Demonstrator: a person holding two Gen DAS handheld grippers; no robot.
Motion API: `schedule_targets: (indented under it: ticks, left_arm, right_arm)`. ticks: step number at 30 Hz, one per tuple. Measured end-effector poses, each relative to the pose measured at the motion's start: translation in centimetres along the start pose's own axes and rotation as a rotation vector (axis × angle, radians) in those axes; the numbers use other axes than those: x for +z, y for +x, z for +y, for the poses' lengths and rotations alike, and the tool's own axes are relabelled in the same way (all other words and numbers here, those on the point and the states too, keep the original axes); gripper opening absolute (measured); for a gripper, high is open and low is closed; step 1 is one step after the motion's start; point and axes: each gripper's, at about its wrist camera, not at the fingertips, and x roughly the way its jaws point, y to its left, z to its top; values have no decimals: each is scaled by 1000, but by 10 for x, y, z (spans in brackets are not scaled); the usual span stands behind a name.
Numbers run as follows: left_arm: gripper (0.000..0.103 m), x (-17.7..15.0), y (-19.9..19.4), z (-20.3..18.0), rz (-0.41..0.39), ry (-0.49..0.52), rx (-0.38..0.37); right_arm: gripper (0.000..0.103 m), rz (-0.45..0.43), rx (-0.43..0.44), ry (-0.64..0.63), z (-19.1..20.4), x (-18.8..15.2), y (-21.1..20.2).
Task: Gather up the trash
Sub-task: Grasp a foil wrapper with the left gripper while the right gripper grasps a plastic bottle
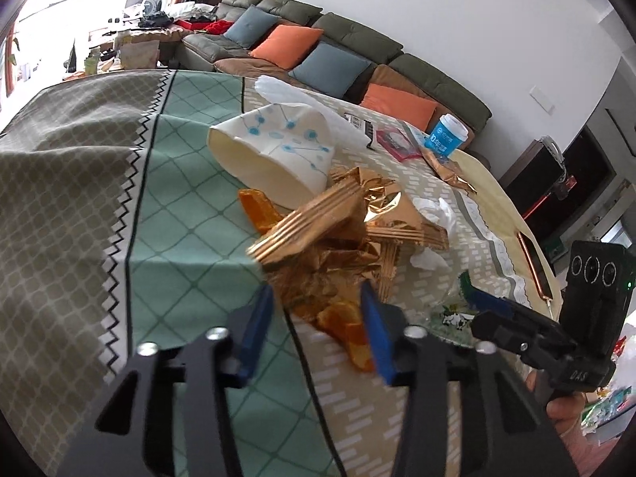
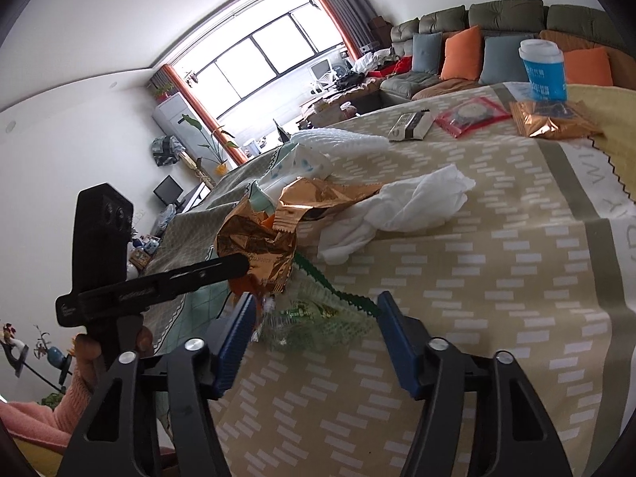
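Gold foil wrappers (image 1: 338,222) are being approached on the tablecloth (image 1: 167,183) by the spread left gripper (image 1: 318,310); a clear green-edged wrapper (image 2: 318,310) is being straddled, ungripped, by the spread right gripper (image 2: 314,330).

Left tool (image 1: 318,310) spread wide; right tool (image 2: 314,318) likewise.

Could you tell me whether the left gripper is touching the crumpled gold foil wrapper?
Touching. In the right wrist view, the left gripper has its tip pressed into the gold foil wrapper, with no gap visible.
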Motion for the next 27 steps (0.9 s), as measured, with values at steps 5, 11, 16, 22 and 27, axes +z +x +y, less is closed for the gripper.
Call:
schedule_targets:
  ticks: [5,11,16,22,27]
  left_arm:
    - [16,-1,-1,-7,-12,24,-12]
    - [10,-5,-11,-7,-42,40,-10]
    - [8,-6,-26,-5,-83,42,-16]
    - [8,-9,-45,5,-123,20,-20]
    - [8,-13,-55,15,-141,-3,-29]
  right_arm:
    - [39,0,6,-8,1,-2,-5]
    - [9,-2,8,-31,7,-1,-9]
    - [4,-22,9,-44,13,1,-14]
    - [15,-32,9,-20,9,5,-16]
    - [57,-2,7,3,5,2,-7]
